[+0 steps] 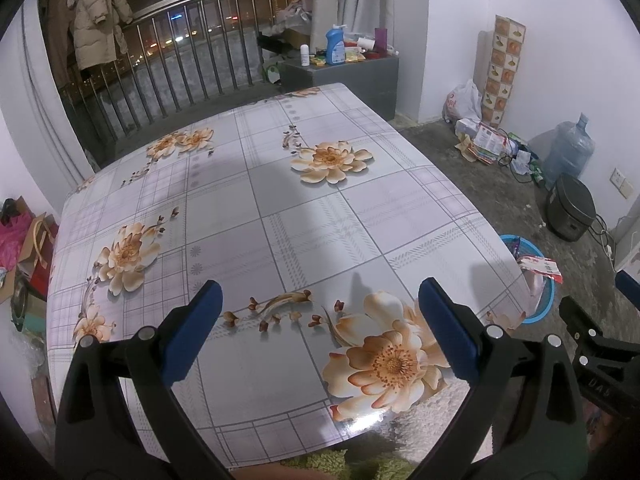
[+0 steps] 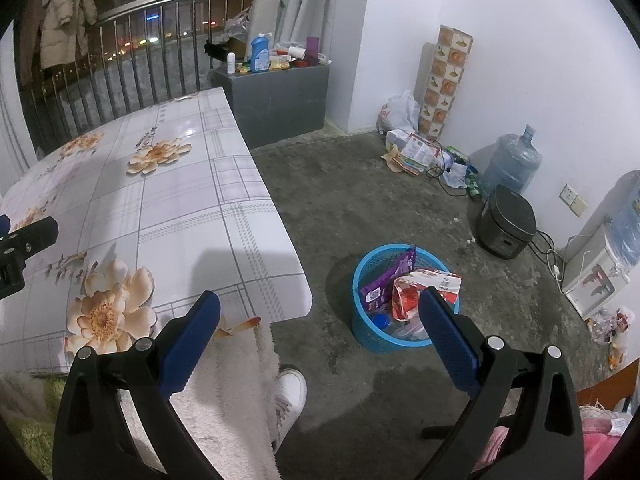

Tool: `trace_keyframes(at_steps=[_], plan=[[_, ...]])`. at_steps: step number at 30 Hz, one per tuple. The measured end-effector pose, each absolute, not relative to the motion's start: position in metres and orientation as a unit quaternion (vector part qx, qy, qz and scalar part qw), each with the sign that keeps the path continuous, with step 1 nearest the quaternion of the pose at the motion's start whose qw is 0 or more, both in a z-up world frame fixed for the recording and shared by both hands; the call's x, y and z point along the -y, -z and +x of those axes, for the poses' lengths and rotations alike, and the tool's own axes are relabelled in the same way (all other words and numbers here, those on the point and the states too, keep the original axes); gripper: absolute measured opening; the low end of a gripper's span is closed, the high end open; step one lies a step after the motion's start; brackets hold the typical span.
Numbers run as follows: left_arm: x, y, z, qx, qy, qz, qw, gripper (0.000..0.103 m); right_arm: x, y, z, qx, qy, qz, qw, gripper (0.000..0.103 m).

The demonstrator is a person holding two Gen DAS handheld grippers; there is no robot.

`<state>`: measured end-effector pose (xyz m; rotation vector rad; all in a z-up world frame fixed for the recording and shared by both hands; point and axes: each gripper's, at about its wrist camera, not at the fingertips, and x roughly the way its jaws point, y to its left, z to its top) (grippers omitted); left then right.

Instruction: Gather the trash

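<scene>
Hovering wide open and empty, two hand-held grippers, left [image 1: 320,324], right [image 2: 320,332], one blue basket [image 2: 362,276], three wrappers inside

One table [image 1: 280,220] with a flowered cover stands in the room, and one blue basket [image 2: 362,330] sits on the floor just off its right edge. In the basket show two wrappers, one purple [image 2: 380,284] and one red and white [image 2: 416,286], plus one blue cap [image 2: 380,321]. By the far wall stand one water jug [image 2: 510,164], one dark cooker [image 2: 506,226] and one grey cabinet [image 2: 276,100].
</scene>
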<state>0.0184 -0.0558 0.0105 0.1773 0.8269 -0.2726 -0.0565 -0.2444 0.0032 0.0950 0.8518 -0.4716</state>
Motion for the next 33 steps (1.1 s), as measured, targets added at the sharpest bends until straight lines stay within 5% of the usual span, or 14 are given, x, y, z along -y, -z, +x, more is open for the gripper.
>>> trace_keyframes(at_steps=[33], plan=[[0.0562, -0.0097, 0.02, -0.403, 0.132, 0.087, 0.901, 0.094, 0.2427, -0.0032, -0.0571, -0.408, 0.224, 0.039, 0.884, 0.097]])
